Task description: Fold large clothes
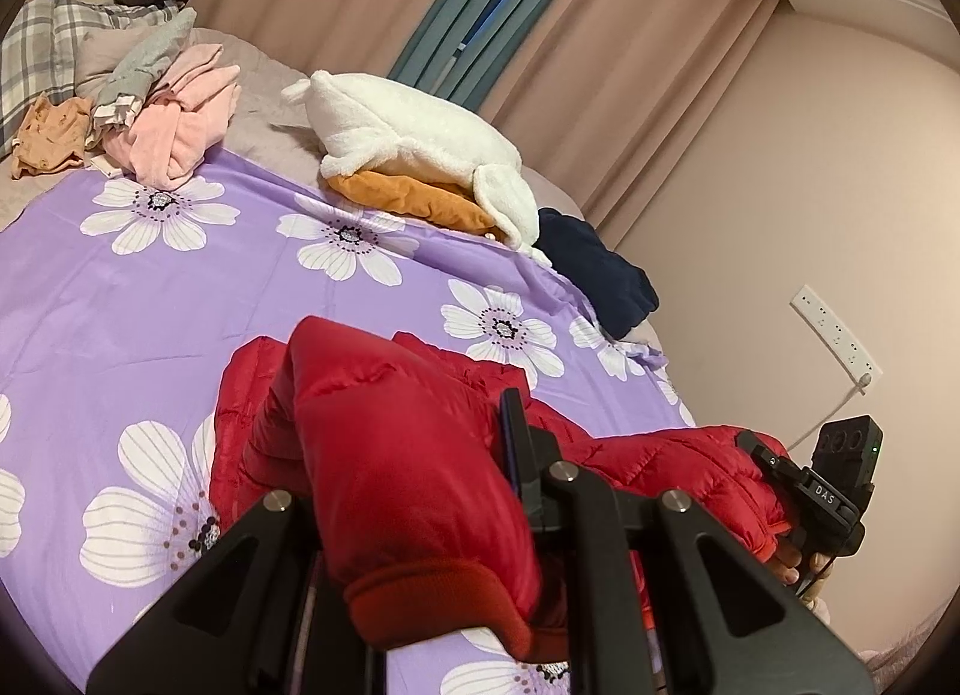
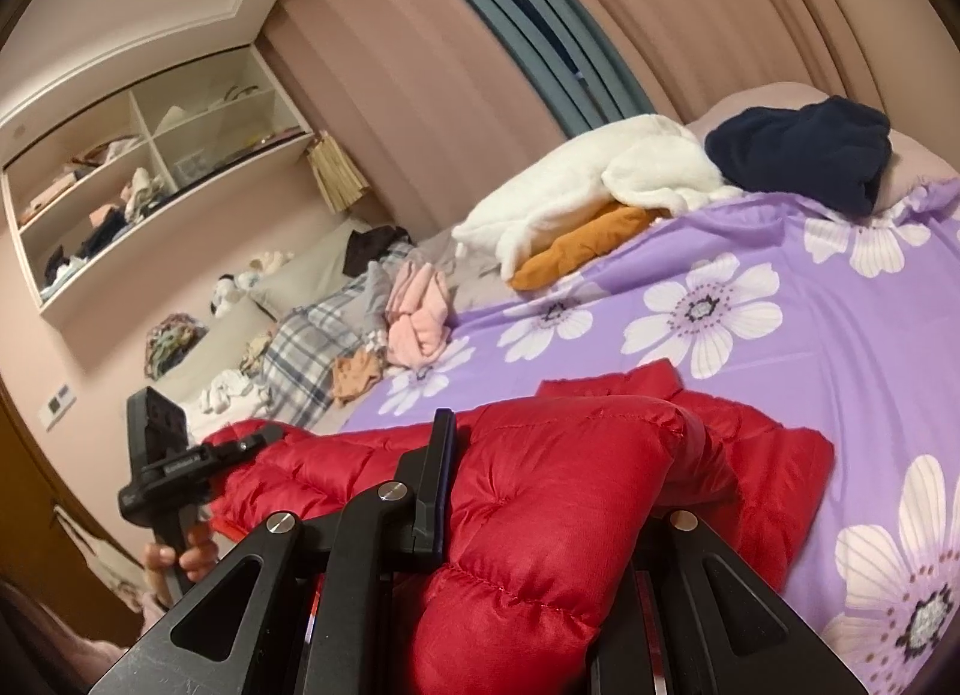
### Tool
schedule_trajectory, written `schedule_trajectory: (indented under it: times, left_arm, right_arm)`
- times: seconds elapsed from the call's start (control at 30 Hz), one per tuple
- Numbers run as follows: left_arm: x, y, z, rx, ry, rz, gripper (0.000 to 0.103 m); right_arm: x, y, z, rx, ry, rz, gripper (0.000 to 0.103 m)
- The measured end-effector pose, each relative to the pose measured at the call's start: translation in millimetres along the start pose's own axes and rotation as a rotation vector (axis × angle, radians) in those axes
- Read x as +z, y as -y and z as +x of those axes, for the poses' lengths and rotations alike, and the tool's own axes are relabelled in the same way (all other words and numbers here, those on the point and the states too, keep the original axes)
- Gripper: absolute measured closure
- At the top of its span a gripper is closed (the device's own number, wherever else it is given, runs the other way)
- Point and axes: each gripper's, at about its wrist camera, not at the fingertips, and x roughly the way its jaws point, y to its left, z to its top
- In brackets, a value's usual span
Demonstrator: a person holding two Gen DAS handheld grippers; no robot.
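A red quilted puffer jacket (image 1: 372,431) lies on the purple flowered bedsheet (image 1: 180,299). My left gripper (image 1: 414,491) is shut on one red sleeve with its ribbed cuff (image 1: 444,605) hanging near the camera; only the right finger (image 1: 513,437) shows. My right gripper (image 2: 540,491) is shut on the other sleeve of the jacket (image 2: 540,515), with the left finger (image 2: 441,467) visible and the other hidden by fabric. Each gripper shows in the other's view: the right one (image 1: 774,473) and the left one (image 2: 240,443), both at the jacket.
Folded white, orange and navy garments (image 1: 420,155) lie at the far bed edge. A pink and grey clothes pile (image 1: 174,113) and a plaid pillow (image 1: 48,47) are at the head end. Wall shelves (image 2: 138,173), curtains (image 2: 420,65) and a power strip (image 1: 834,335) surround the bed.
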Motion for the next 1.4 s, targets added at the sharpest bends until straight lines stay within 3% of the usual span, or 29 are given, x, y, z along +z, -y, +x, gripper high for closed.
schedule_trajectory:
  times: [0.6,0.87,1.4]
  left_arm:
    - [28.1,-36.3,103.8,0.055,-0.128,-0.059,0.088]
    - [43.3,-44.5,162.5,0.111,-0.222,-0.027,0.087]
    - [26.5,-73.9,224.4,0.207,-0.325,-0.062,0.086]
  right_arm:
    - [11.7,60.5,60.1,-0.141,-0.080,0.116,0.085]
    - [13.5,92.1,83.9,-0.231,-0.135,0.205,0.085]
    - [-1.4,145.4,110.7,-0.287,-0.191,0.437,0.085]
